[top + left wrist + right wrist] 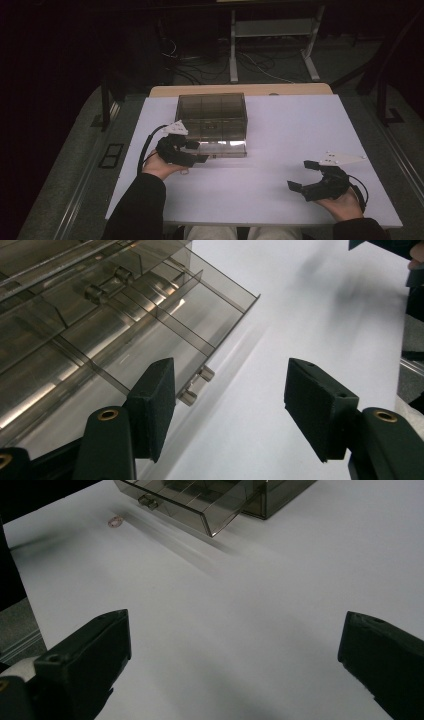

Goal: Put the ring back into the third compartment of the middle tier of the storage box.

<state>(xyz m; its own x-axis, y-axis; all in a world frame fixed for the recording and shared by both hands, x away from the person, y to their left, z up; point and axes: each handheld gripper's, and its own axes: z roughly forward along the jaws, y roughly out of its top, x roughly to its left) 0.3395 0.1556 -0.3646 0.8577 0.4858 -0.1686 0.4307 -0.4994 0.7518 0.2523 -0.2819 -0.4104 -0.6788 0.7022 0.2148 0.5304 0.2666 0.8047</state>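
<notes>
While the smoky plastic drawer box point(212, 120) sits mid-worktop point(300, 130) with its drawer point(165, 335) pulled out, the left claw point(240, 405), spread and empty beside its handle point(195, 387), should back off straight, avoiding snagging it.

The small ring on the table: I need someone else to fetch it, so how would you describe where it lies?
Start at the smoky clear drawer box at the far middle of the white table. Its drawer is pulled out toward the person. The small ring lies flat on the bare tabletop just off the drawer's handle, near the left gripper; it is pale, pinkish and tiny, the lone loose item.
</notes>
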